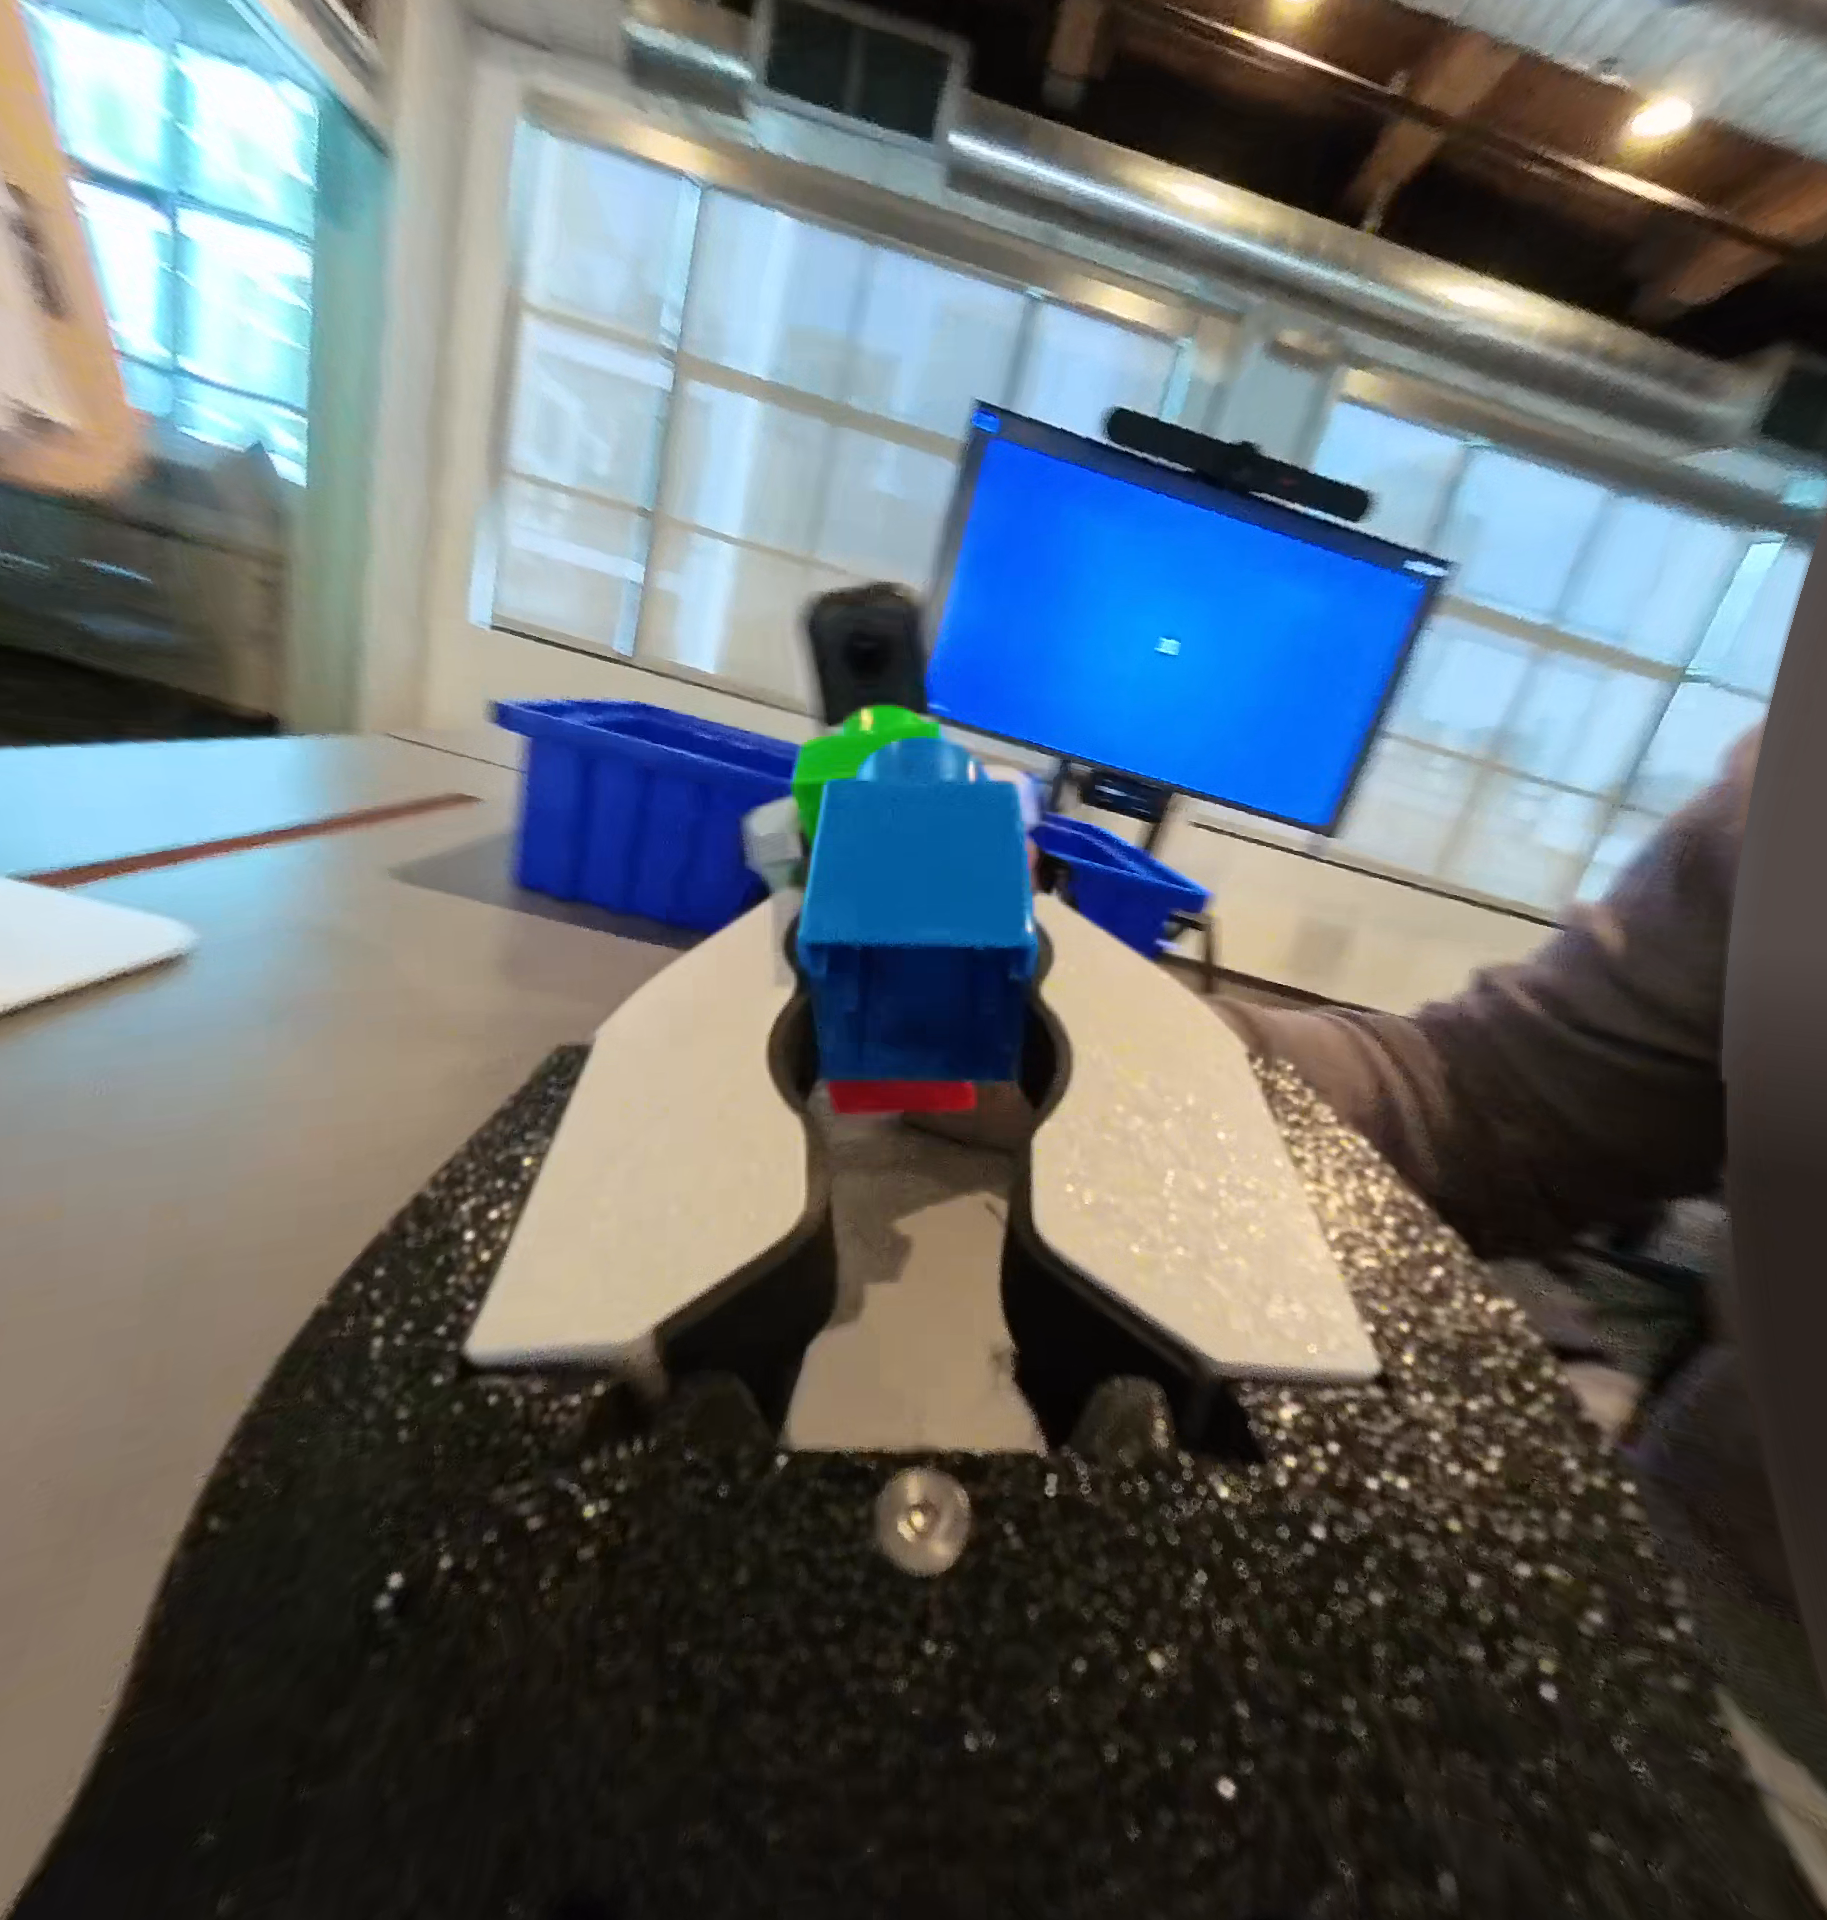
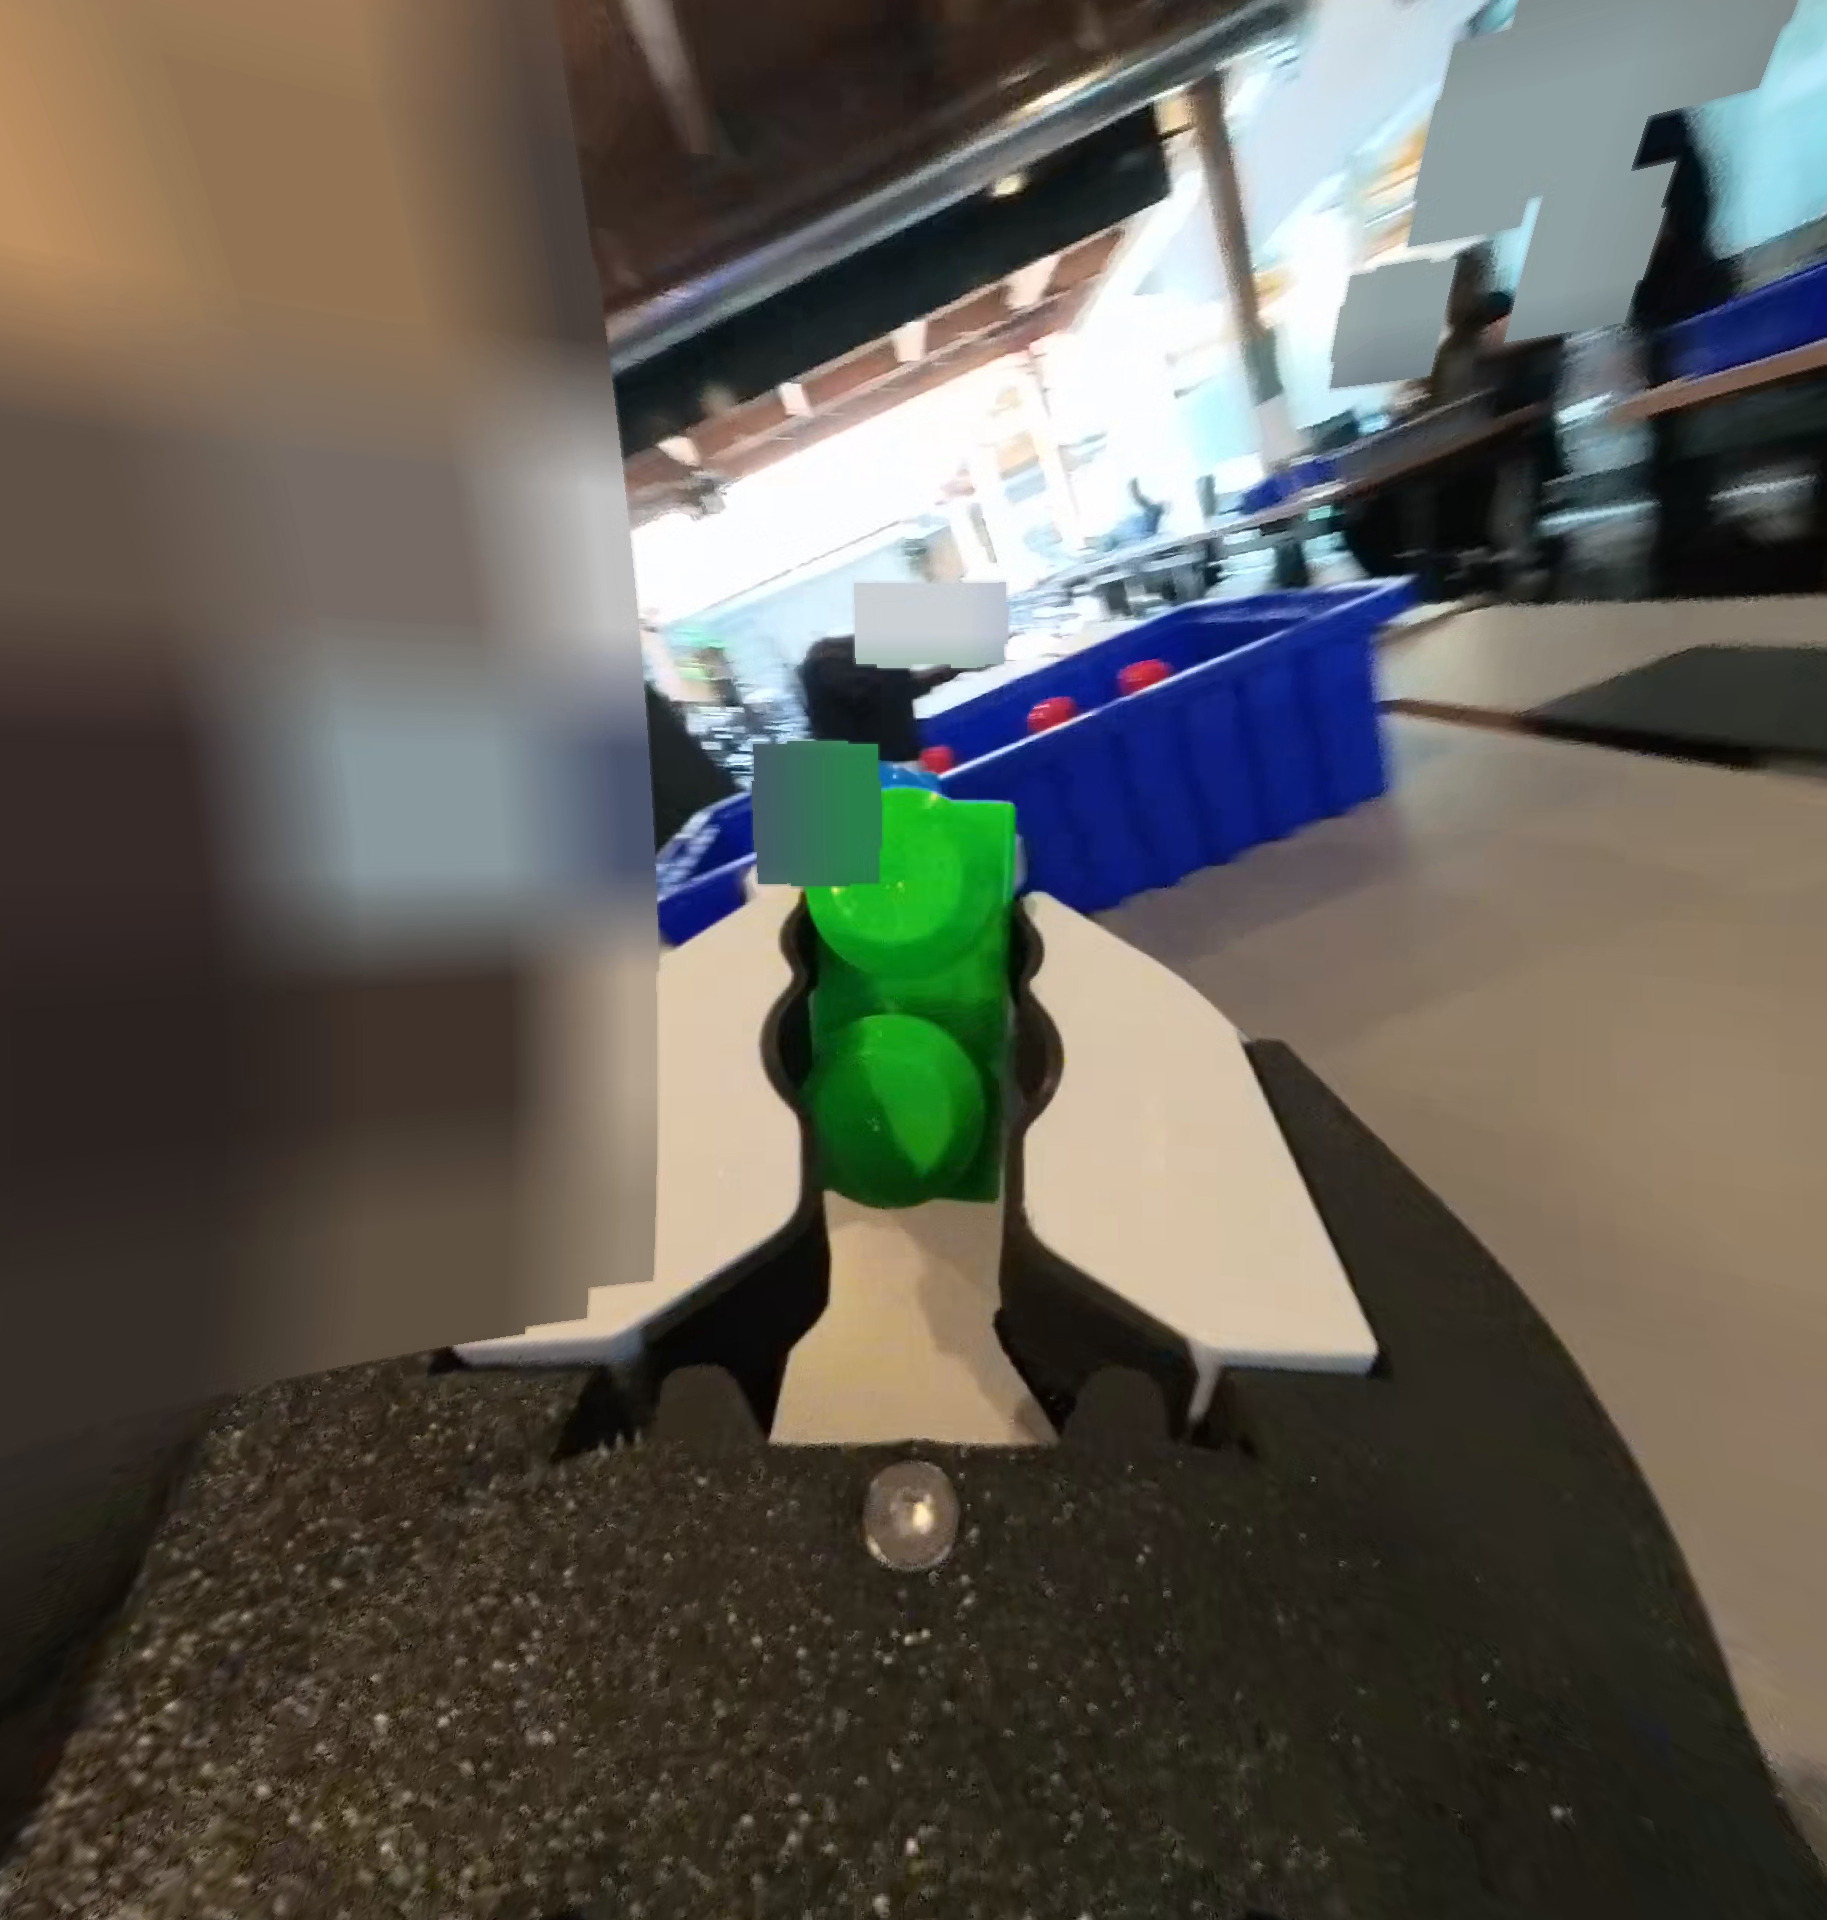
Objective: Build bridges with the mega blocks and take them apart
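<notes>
The left gripper (image 1: pixel 914 997) pinches a blue block (image 1: pixel 914 914) above the counter (image 1: pixel 265 997), with a red piece (image 1: pixel 901 1094) under it. The right gripper (image 2: pixel 914 1039) pinches a green block (image 2: pixel 909 1029) by its flat sides. The blocks look light, stiff and smooth, so the flat sides seem the safest place to hold them.

No writing is legible in either view; the blue screen (image 1: pixel 1179 634) beyond the table shows only a tiny, unreadable mark.
</notes>
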A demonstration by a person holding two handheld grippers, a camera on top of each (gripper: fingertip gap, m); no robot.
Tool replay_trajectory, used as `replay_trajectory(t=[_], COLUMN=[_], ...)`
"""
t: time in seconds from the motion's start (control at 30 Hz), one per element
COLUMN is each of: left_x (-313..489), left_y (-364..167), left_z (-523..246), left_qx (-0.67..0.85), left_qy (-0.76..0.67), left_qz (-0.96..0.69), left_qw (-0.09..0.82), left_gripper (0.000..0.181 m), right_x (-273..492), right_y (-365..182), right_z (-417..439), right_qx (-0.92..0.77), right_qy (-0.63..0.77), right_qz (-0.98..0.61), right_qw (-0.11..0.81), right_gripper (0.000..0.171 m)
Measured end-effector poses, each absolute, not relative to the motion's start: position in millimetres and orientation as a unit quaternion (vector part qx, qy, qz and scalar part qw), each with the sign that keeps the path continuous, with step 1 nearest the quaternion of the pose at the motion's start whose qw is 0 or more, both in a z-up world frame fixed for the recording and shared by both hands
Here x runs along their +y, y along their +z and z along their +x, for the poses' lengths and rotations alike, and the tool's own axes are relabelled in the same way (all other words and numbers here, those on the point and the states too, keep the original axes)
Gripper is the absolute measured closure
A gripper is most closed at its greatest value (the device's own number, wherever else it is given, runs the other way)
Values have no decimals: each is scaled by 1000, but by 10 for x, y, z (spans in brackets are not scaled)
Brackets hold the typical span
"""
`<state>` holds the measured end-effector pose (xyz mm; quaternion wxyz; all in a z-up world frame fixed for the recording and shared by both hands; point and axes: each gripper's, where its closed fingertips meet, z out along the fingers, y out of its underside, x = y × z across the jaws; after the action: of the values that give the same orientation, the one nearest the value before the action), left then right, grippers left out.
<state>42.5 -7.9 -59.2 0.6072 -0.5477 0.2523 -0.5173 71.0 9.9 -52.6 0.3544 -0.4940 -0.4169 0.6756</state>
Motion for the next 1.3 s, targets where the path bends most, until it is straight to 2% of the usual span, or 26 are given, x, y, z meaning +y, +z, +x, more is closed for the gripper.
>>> replay_trajectory(t=[0.03, 0.13, 0.37, 0.5, 0.57, 0.6, 0.83, 0.87, 0.9, 1.0, 1.07, 1.17, 1.3], left_x=[-26, 9, -18, -20, -19, -20, -161, -178, -186, -196, -144, -92, -68], left_y=[-597, -575, -559, -567, -573, -577, -678, -698, -715, -710, -699, -654, -643], left_z=[376, 318, 335, 346, 354, 361, 586, 616, 639, 640, 606, 542, 511], left_qx=[241, 229, 234, 238, 242, 246, 321, 331, 338, 337, 318, 290, 277], left_qy=[-500, -486, -488, -484, -476, -469, -461, -459, -457, -469, -464, -467, -473], left_qz=[-555, -555, -545, -545, -546, -546, -558, -560, -563, -561, -567, -562, -563], left_qw=[619, 636, 640, 641, 646, 649, 611, 605, 600, 593, 602, 618, 619], left_gripper=[146, 146, 146, 146, 145, 146, 146, 146, 146, 145, 141, 123, 123], right_x=[163, 385, 365, 321, 355, 334, -134, -164, -214, -221, -164, 101, 722], right_y=[-519, -594, -1162, -1211, -1087, -997, -631, -626, -625, -612, -565, -331, 57], right_z=[736, 767, 618, 611, 605, 604, 549, 540, 544, 545, 566, 735, 1440], right_qx=[-413, -389, -430, -463, -455, -453, -484, -488, -498, -507, -510, -473, -355], right_qy=[657, 598, 548, 521, 519, 528, 633, 635, 638, 625, 598, 534, 281], right_qz=[-504, -559, -644, -641, -626, -612, -497, -492, -484, -484, -489, -509, -575], right_qw=[380, 423, 317, 322, 363, 375, 344, 341, 334, 344, 378, 482, 682], right_gripper=[136, 136, 136, 134, 110, 103, 117, 124, 137, 142, 142, 142, 142])
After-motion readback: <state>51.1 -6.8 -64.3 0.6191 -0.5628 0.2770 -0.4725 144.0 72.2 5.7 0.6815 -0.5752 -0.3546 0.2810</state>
